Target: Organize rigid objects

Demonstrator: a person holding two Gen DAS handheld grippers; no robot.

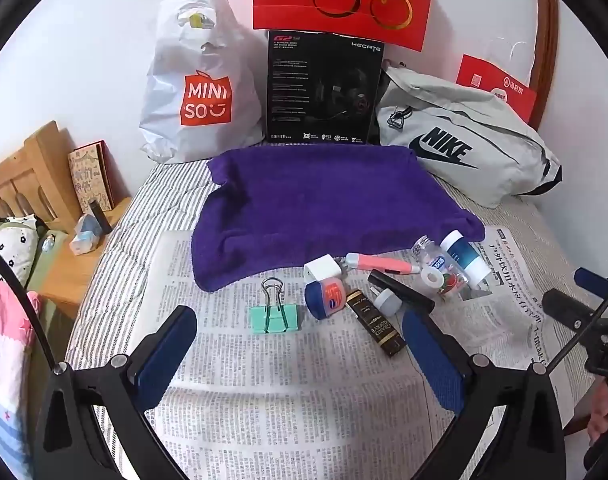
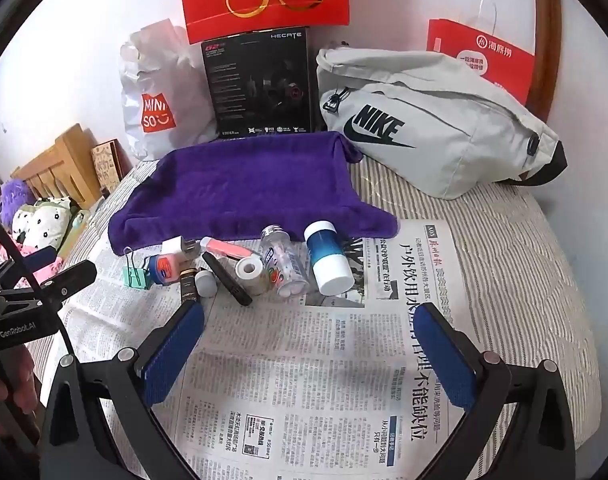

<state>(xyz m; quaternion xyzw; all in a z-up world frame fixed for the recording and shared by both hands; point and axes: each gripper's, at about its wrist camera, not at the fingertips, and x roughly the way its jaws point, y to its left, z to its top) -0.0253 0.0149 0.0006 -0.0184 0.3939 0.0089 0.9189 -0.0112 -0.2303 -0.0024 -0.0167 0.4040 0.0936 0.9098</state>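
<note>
Two handheld grippers are hovering over a newspaper (image 2: 304, 380) spread on a striped bed, both tilting downward. The left gripper (image 1: 300, 350) is standing wide open with nothing between its blue pads, and the right gripper (image 2: 310, 340) is likewise gaping and empty. A purple towel (image 1: 324, 204) is lying just beyond the newspaper. Along the towel's near edge small rigid objects are clustering: a green binder clip (image 1: 274, 314), a blue jar with an orange label (image 1: 324, 296), a white charger plug (image 1: 324, 266), a pink pen (image 1: 380, 264), a black tube (image 1: 400, 292), a clear bottle (image 2: 284, 264) and a blue-and-white bottle (image 2: 326, 258). Behind the towel a grey Nike bag (image 2: 436, 128) is resting
</note>
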